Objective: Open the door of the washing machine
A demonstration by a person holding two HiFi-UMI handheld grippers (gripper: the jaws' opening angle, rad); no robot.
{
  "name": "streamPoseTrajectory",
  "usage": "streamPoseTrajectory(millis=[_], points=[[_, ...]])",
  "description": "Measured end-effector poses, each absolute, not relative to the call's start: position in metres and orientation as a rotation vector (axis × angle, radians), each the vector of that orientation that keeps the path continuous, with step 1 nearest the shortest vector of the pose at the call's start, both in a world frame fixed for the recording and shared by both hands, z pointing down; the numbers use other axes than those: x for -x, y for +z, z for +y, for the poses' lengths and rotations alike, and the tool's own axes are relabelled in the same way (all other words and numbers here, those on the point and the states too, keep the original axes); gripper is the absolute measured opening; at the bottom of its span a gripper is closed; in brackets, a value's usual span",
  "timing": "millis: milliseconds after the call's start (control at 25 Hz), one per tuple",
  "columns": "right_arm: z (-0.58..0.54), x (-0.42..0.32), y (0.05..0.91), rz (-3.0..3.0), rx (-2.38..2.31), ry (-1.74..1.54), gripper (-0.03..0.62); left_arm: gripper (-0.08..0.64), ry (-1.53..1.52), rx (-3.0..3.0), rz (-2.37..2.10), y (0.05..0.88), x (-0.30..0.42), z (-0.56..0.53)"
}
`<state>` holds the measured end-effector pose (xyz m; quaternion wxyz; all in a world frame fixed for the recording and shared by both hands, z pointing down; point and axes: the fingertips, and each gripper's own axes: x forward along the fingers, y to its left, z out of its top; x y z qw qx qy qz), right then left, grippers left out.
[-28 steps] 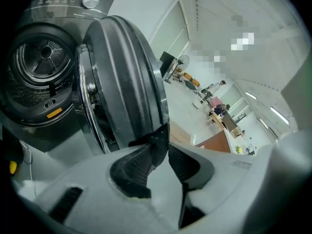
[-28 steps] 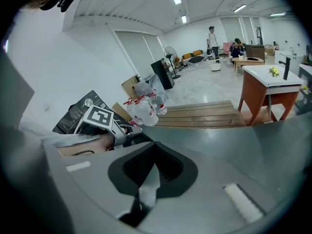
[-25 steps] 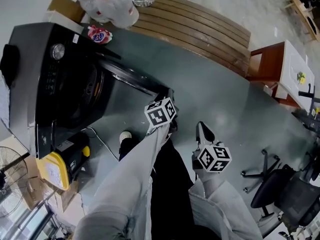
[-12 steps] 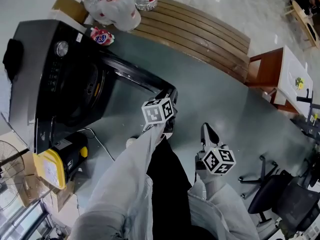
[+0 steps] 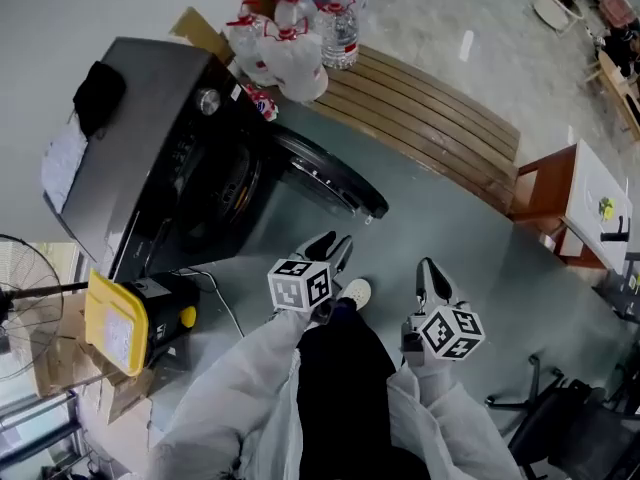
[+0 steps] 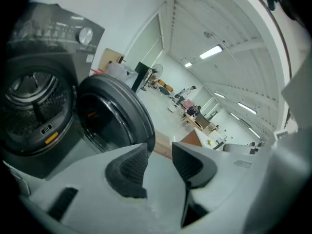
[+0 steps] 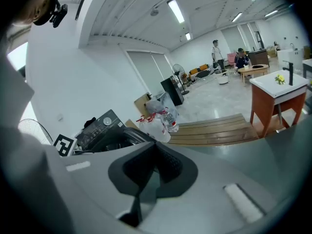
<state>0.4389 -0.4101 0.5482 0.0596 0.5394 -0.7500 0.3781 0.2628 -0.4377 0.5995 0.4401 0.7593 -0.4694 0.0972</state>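
Note:
The dark grey washing machine (image 5: 150,148) stands at the upper left of the head view, with its round door (image 5: 335,183) swung wide open toward me. In the left gripper view the door (image 6: 117,116) hangs beside the bare drum opening (image 6: 34,101). My left gripper (image 5: 333,243) is below the door's free edge and clear of it. Its jaws (image 6: 160,152) stand open with nothing between them. To its right, my right gripper (image 5: 430,268) hovers over the floor with its pads (image 7: 155,152) shut together and empty.
A wooden slatted bench (image 5: 430,128) runs behind the door, with water bottles (image 5: 290,38) at its left end. A yellow-lidded box (image 5: 125,323) and a fan (image 5: 25,298) stand left of me. A brown cabinet (image 5: 570,198) and an office chair (image 5: 570,418) are on the right.
My left gripper has let go of the door's edge, opened and drawn back and up. The right gripper has risen too. The door stands open.

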Motion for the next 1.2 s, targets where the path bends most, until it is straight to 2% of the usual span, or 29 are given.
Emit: streamPoseTrajectory(millis=[280, 400, 600, 800, 1200], points=[[-0.372, -0.368, 0.477, -2.454, -1.449, 1.004, 0.011, 0.107, 0.231, -2.07, -1.329, 0.494, -0.178, -0.373], [-0.353, -0.343, 0.446, -2.524, -1.36, 0.869, 0.011, 0.067, 0.231, -2.132, -1.437, 0.456, -0.146, -0.341], [-0.33, -0.315, 0.39, -2.606, -1.306, 0.621, 0.011, 0.04, 0.22, -2.206, -1.571, 0.41, -0.115, -0.292], [-0.292, -0.294, 0.353, -2.664, -1.276, 0.491, 0.011, 0.0, 0.154, -2.214, -1.658, 0.387, -0.095, -0.251], [-0.227, -0.285, 0.358, -2.654, -1.279, 0.489, 0.011, 0.0, 0.224, -2.233, -1.721, 0.392, -0.085, -0.192]])
